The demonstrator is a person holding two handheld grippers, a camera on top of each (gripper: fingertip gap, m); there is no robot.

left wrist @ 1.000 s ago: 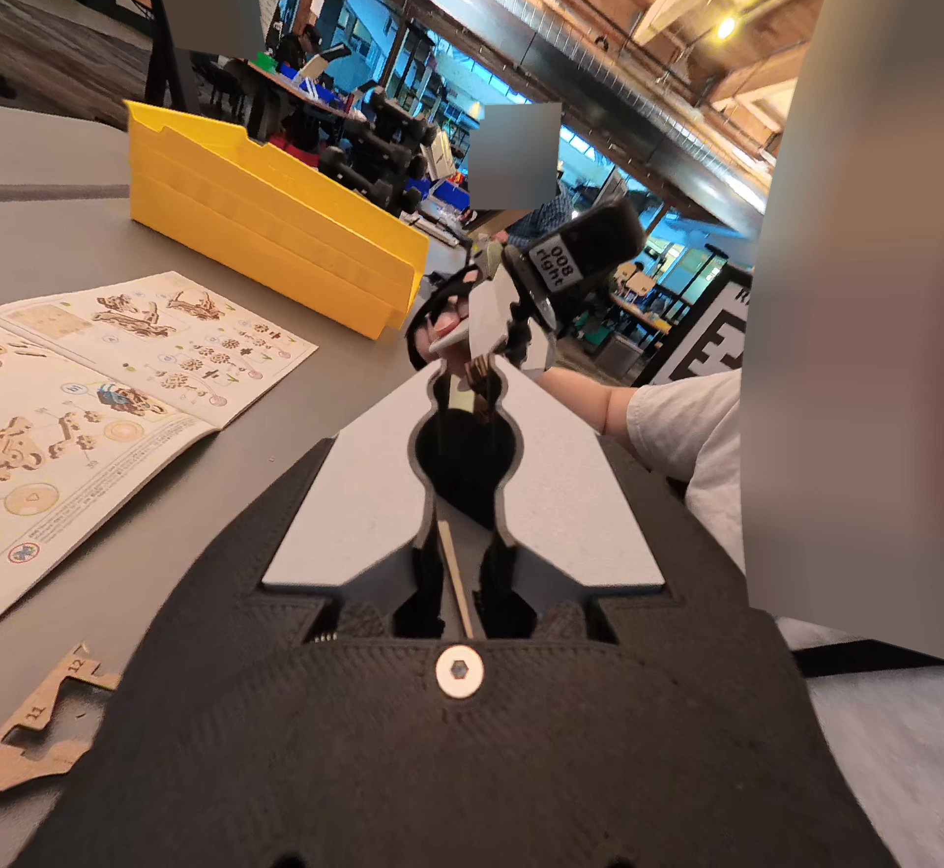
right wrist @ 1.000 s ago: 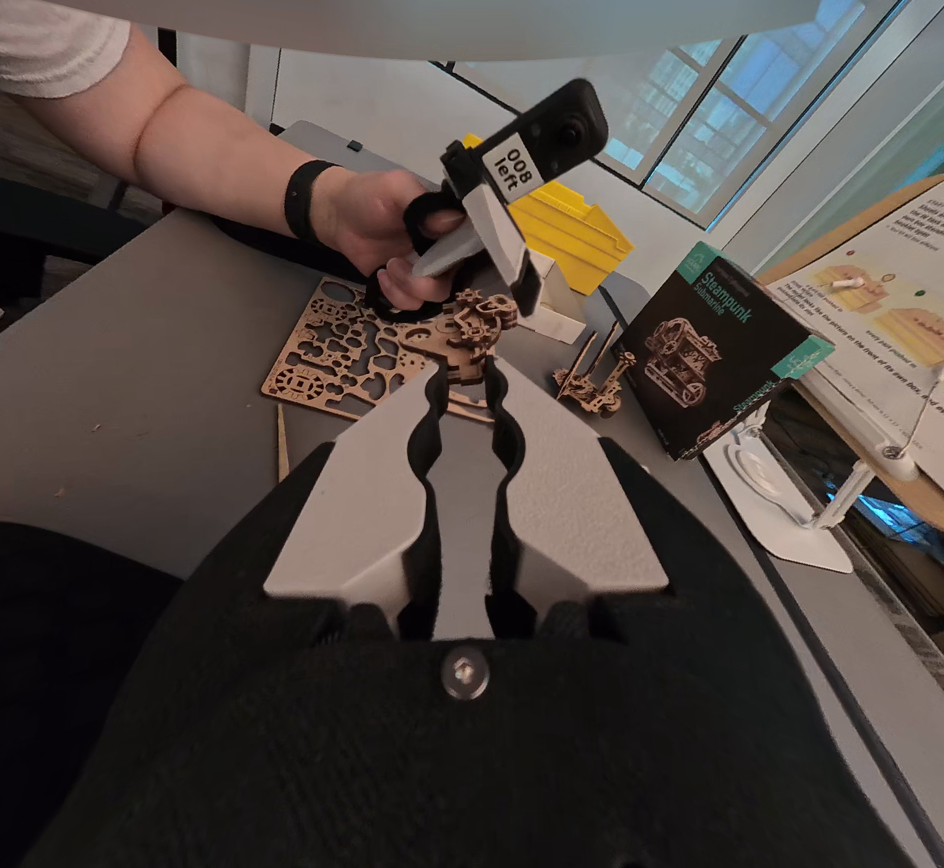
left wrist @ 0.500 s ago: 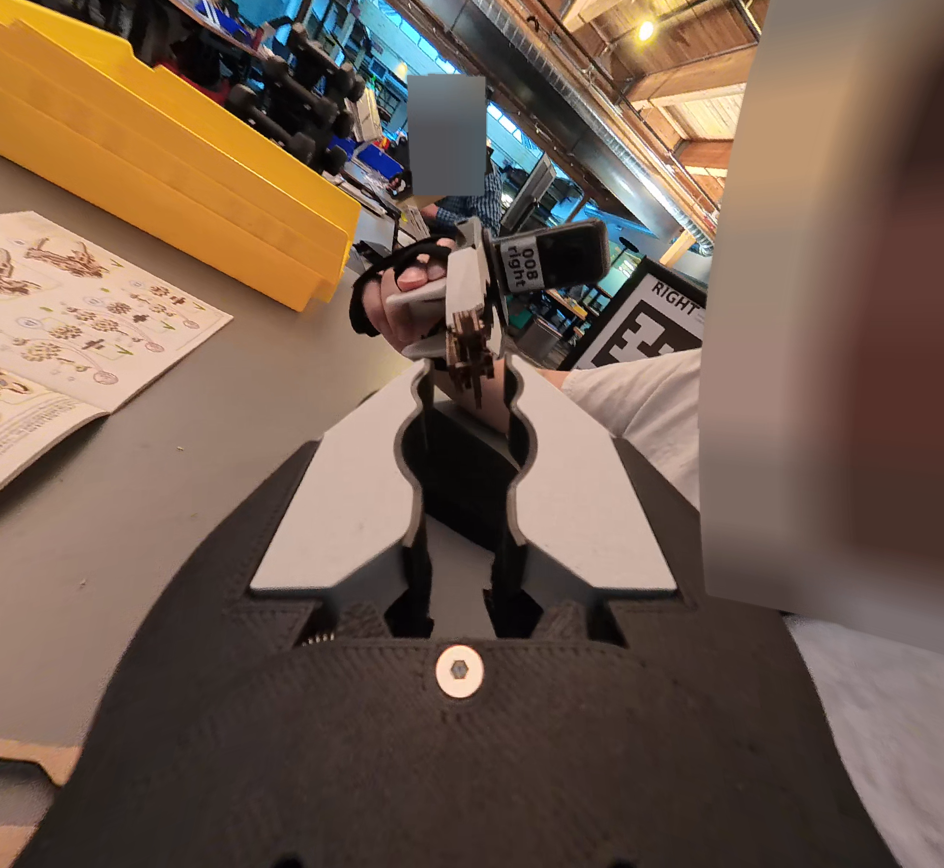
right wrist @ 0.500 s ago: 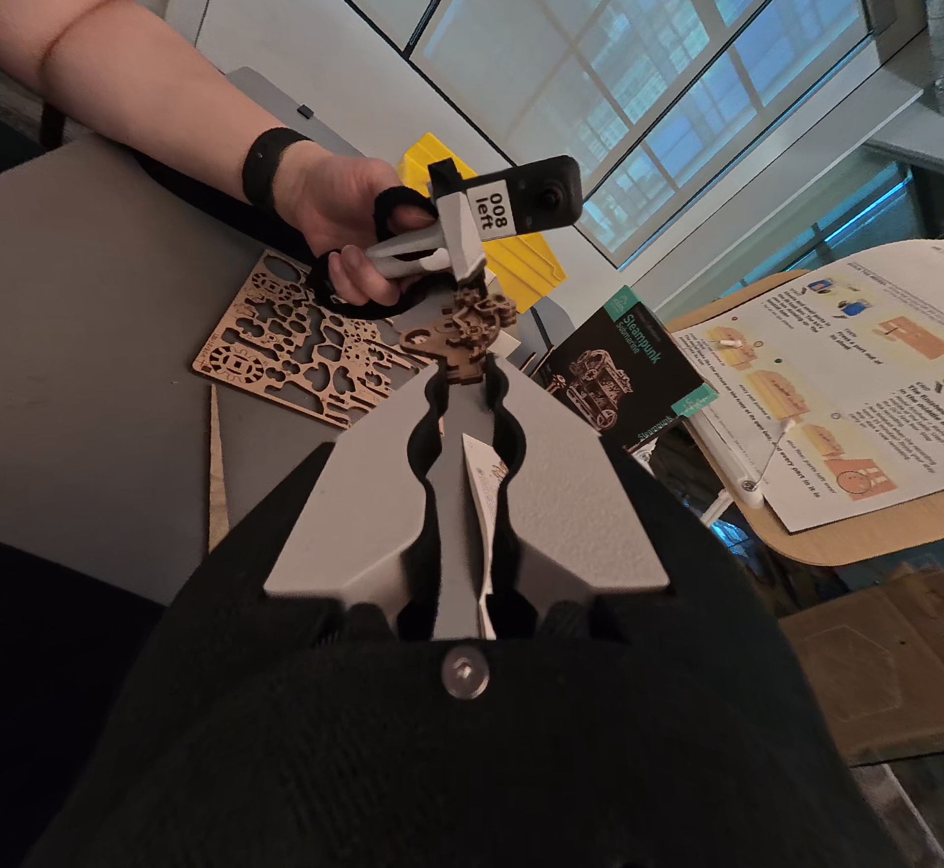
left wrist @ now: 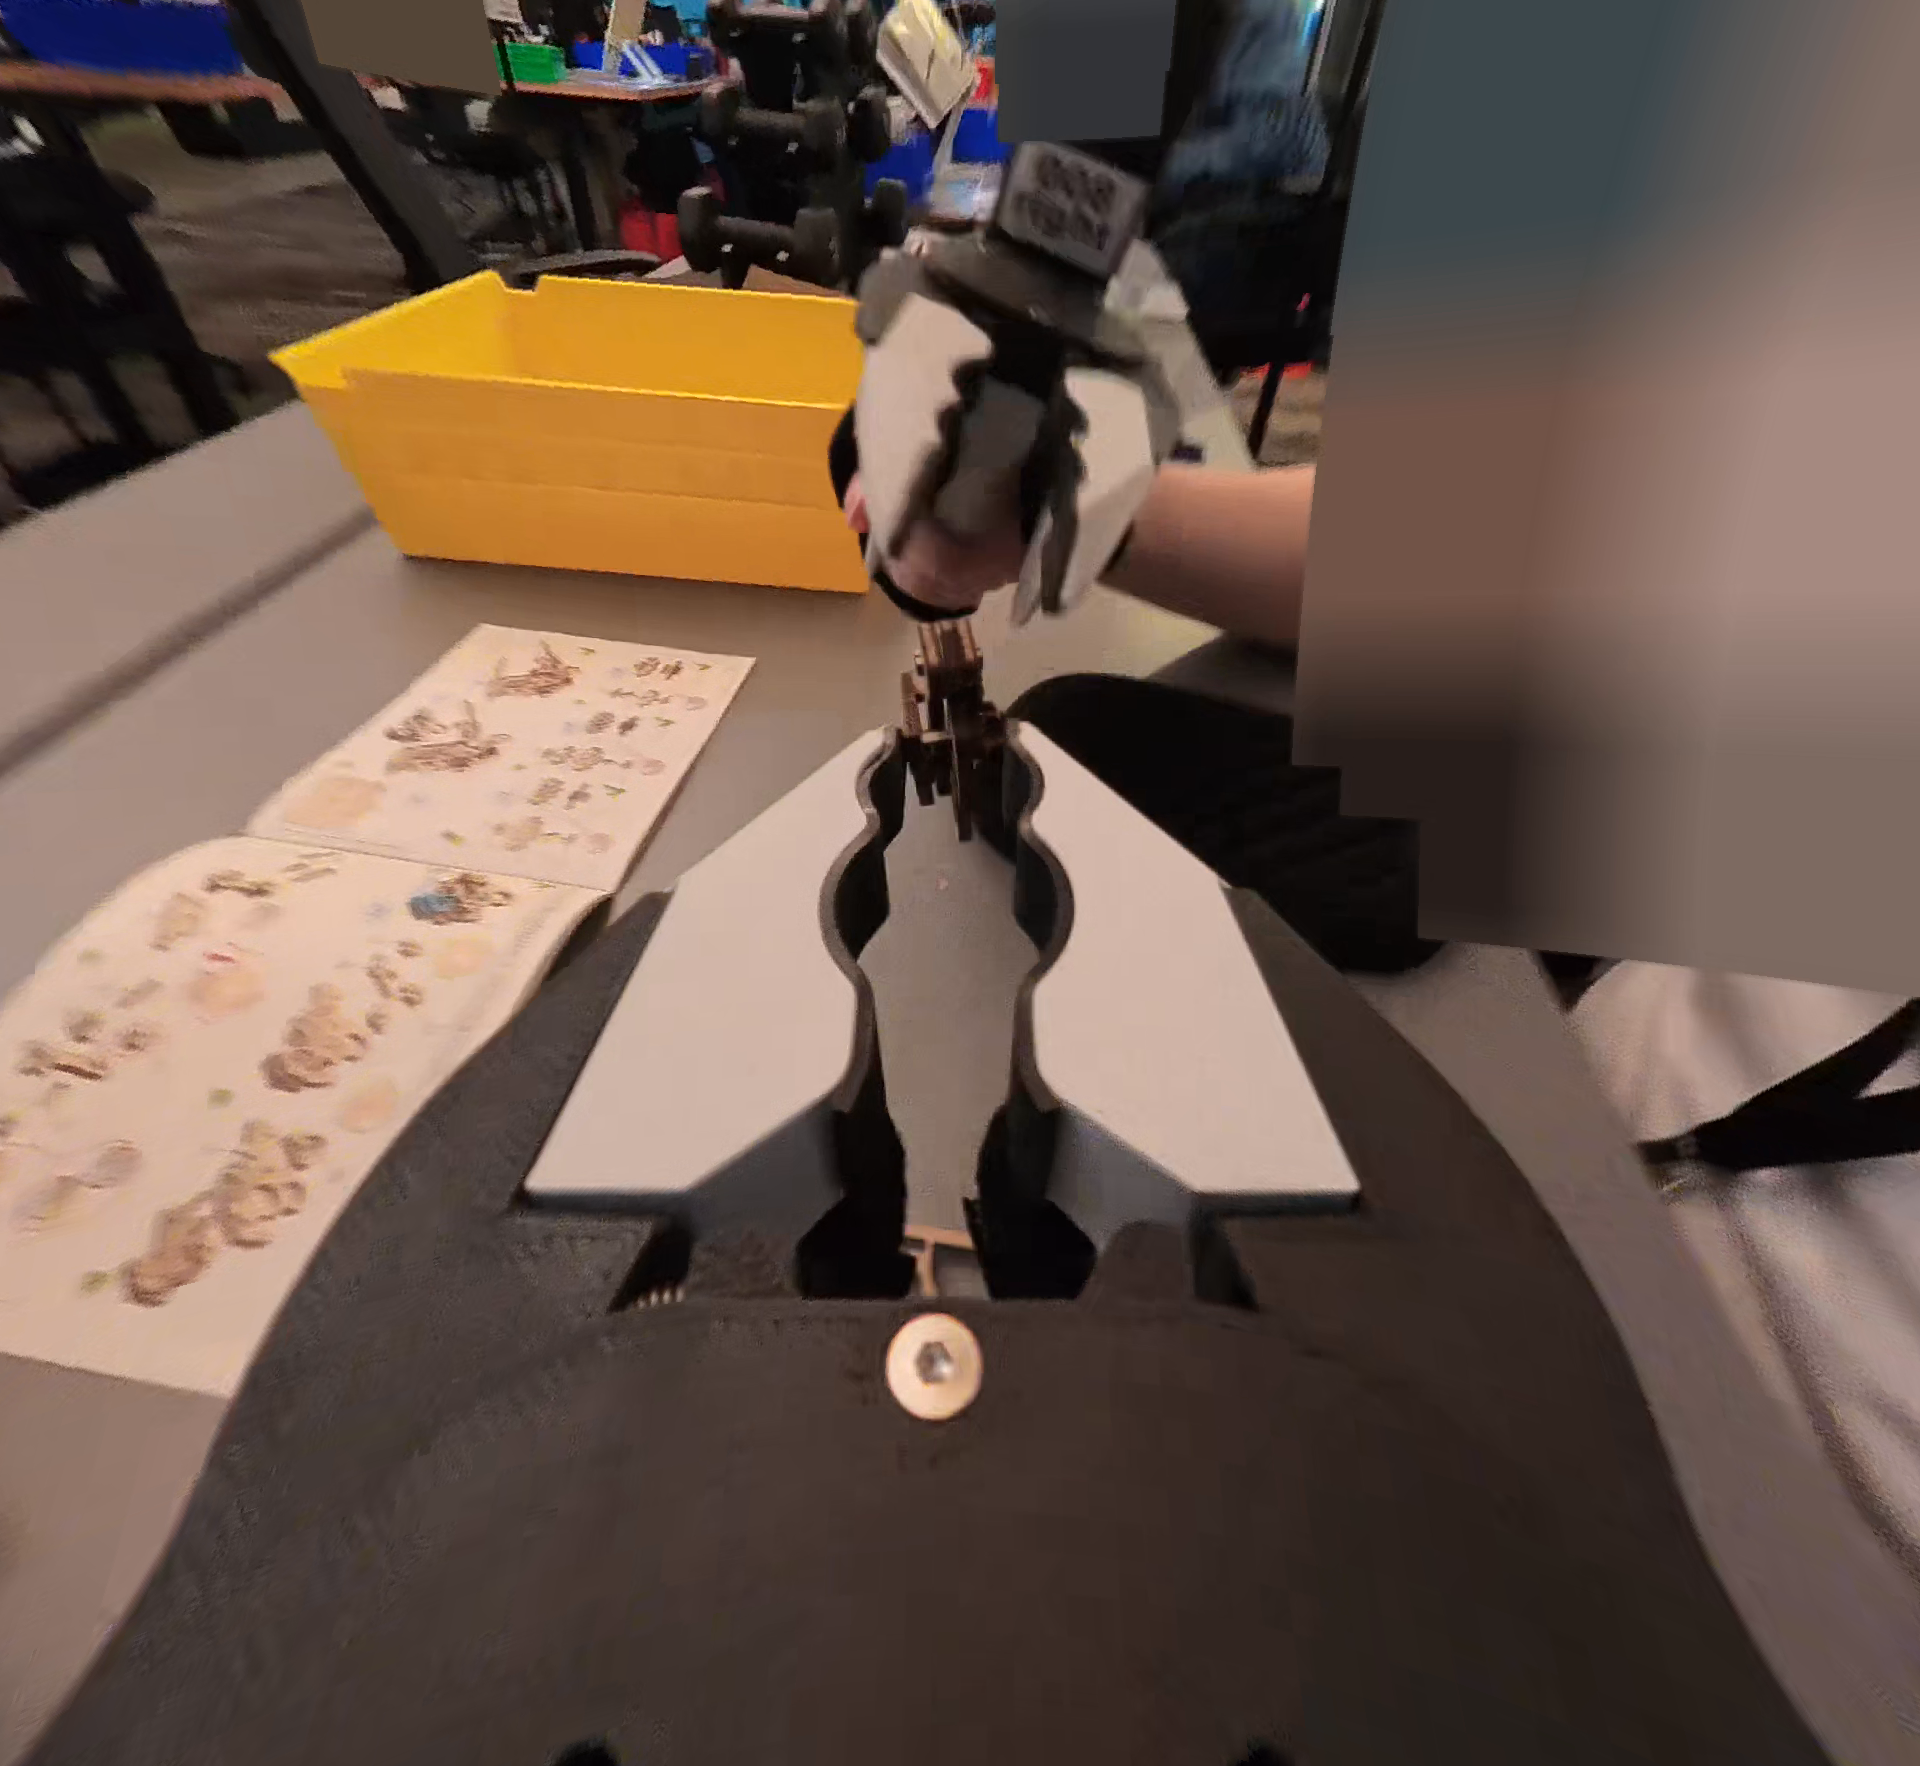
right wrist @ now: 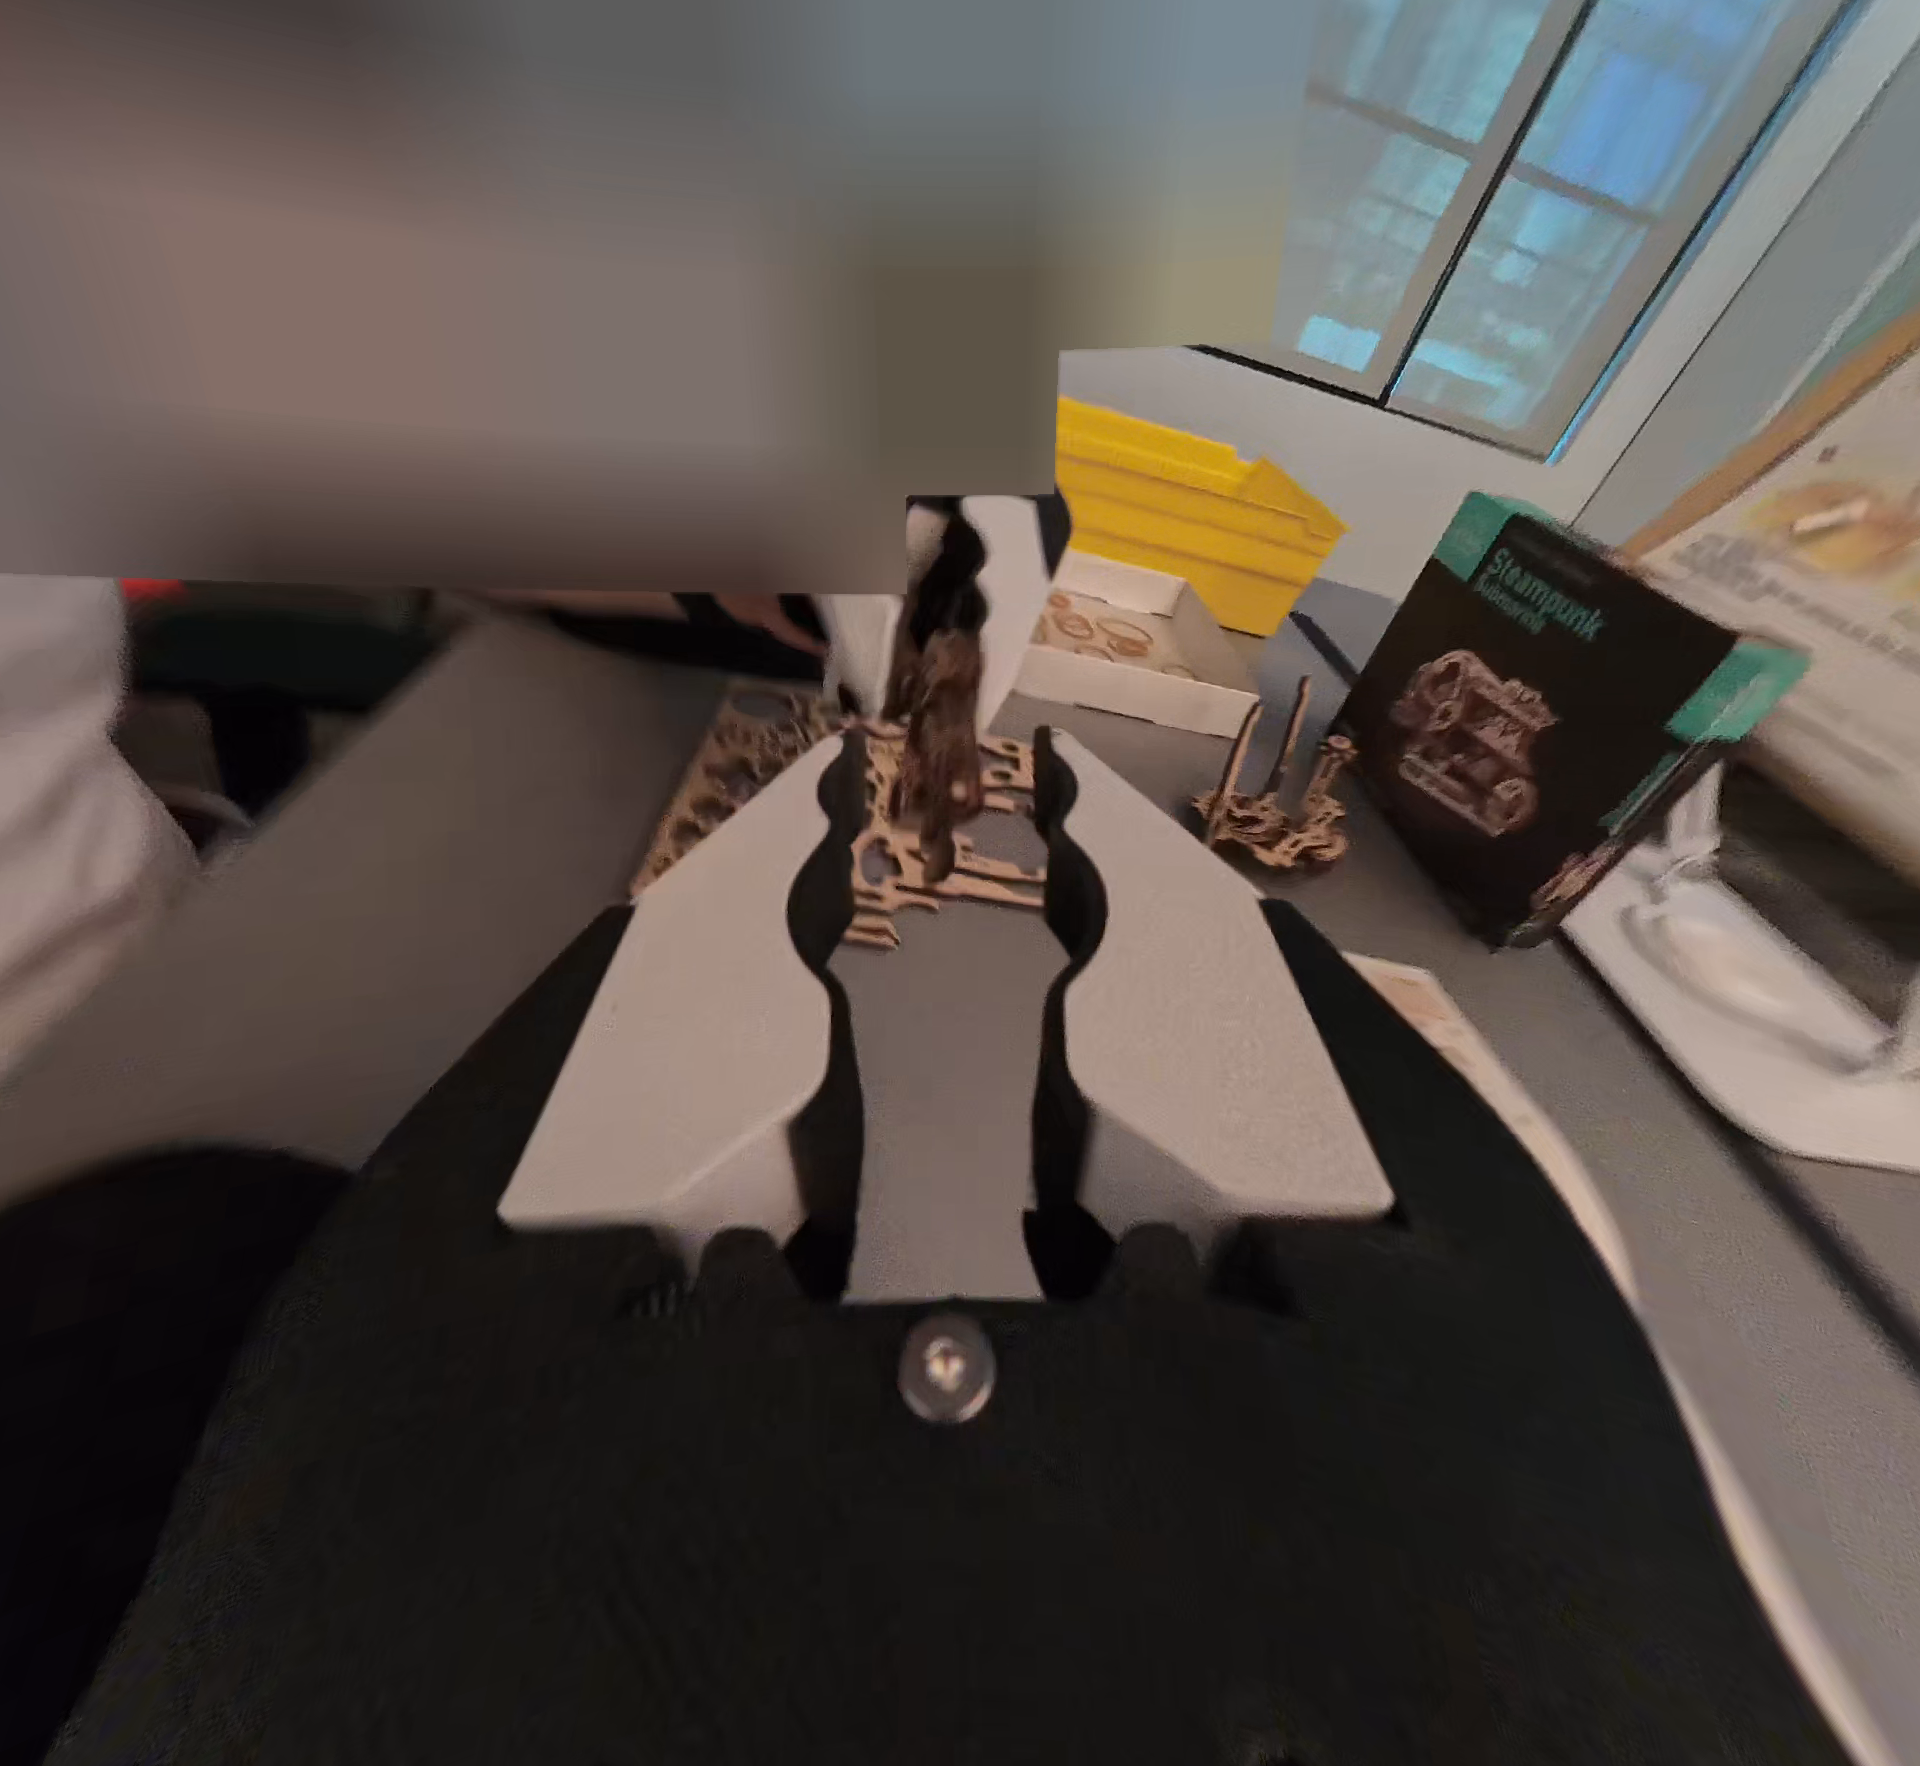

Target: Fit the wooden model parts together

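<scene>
Two hand-held tongs meet over a grey table [left wrist: 208, 553]. The left tongs [left wrist: 948, 760] pinch a small brown wooden model assembly [left wrist: 951, 729] at their tips, above the table. The right tongs [right wrist: 940, 760] are spread, tips either side of that assembly without touching it.

One yellow bin [left wrist: 613, 428] sits at the far side. One open instruction booklet [left wrist: 312, 937] with printed diagrams lies to the left. The right wrist view shows one flat wooden parts sheet [right wrist: 935, 864] on the table, one small wooden stand piece [right wrist: 1273, 802], and one dark boxed kit [right wrist: 1538, 740] with teal corners, printed lettering and a machine picture. A white tray [right wrist: 1122, 677] holds loose rings.
</scene>
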